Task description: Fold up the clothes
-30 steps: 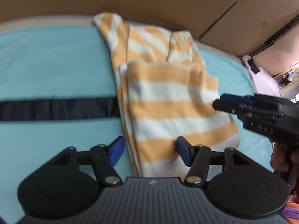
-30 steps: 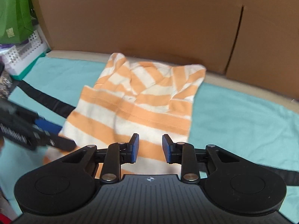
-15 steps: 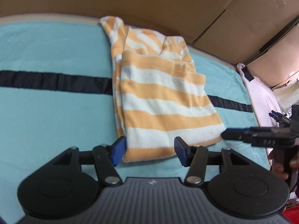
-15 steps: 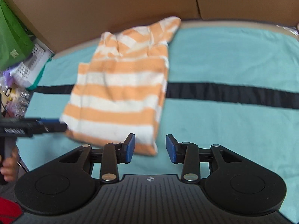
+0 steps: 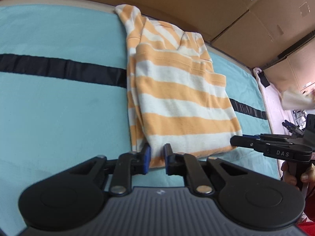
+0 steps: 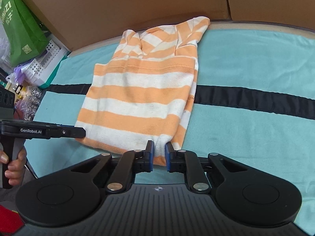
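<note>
An orange-and-white striped shirt (image 5: 183, 98) lies folded lengthwise on a teal sheet (image 5: 59, 108) with a black band. My left gripper (image 5: 157, 158) is shut on the near-left corner of its hem, cloth bunched between the blue pads. In the left wrist view, the right gripper (image 5: 233, 141) reaches in from the right to the near-right corner. In the right wrist view the shirt (image 6: 141, 94) runs away from me, and the right gripper (image 6: 159, 155) is shut on its near hem. The left gripper (image 6: 83, 132) meets the hem's left corner, held by a hand (image 6: 13, 163).
Cardboard boxes (image 5: 246, 19) line the far side of the bed. A green bag (image 6: 21, 29), a white perforated basket (image 6: 47, 59) and small clutter stand off the bed's left end in the right wrist view. Pale pink fabric (image 5: 269, 102) lies past the right end.
Both grippers went from open to shut on the shirt's near hem. The left fingers narrowed around the near-left corner, and the right gripper moved onto the near-right corner.
</note>
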Available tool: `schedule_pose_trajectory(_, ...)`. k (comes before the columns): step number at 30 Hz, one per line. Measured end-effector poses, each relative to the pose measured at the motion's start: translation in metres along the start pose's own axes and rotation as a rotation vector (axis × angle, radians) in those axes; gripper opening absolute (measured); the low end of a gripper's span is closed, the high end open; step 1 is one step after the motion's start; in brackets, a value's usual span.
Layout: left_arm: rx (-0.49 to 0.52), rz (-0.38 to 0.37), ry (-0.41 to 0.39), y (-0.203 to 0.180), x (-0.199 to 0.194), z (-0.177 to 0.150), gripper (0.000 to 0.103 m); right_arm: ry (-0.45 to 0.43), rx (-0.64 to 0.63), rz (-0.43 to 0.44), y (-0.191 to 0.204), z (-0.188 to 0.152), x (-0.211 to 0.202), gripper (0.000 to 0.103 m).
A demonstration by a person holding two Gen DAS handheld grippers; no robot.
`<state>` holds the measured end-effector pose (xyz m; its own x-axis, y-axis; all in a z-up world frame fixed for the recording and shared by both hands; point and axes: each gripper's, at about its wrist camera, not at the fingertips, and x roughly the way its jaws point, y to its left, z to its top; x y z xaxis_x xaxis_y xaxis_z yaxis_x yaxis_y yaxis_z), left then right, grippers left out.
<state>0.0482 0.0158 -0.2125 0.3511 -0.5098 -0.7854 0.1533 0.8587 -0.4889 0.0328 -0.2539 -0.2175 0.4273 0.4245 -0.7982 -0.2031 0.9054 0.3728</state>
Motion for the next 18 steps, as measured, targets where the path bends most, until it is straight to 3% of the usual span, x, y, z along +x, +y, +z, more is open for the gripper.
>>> schedule_pose_trajectory(8,-0.034,-0.01,0.024,0.01,0.001,-0.007,0.003,0.071,-0.028,-0.022,0.001,-0.004,0.005,0.013)
schedule_pose_trajectory(14,0.008,-0.005,0.055,0.01,0.006,0.007,0.005,0.032,-0.041,-0.054,0.002,0.003,-0.003,0.021)
schedule_pose_trajectory(16,0.076,0.025,0.038,0.004,-0.001,0.013,0.014,0.018,-0.045,-0.065,0.002,0.005,-0.005,0.033)
schedule_pose_trajectory(18,0.123,0.048,0.014,0.002,-0.012,0.02,0.037,-0.045,-0.03,-0.084,0.0,0.015,-0.017,0.041)
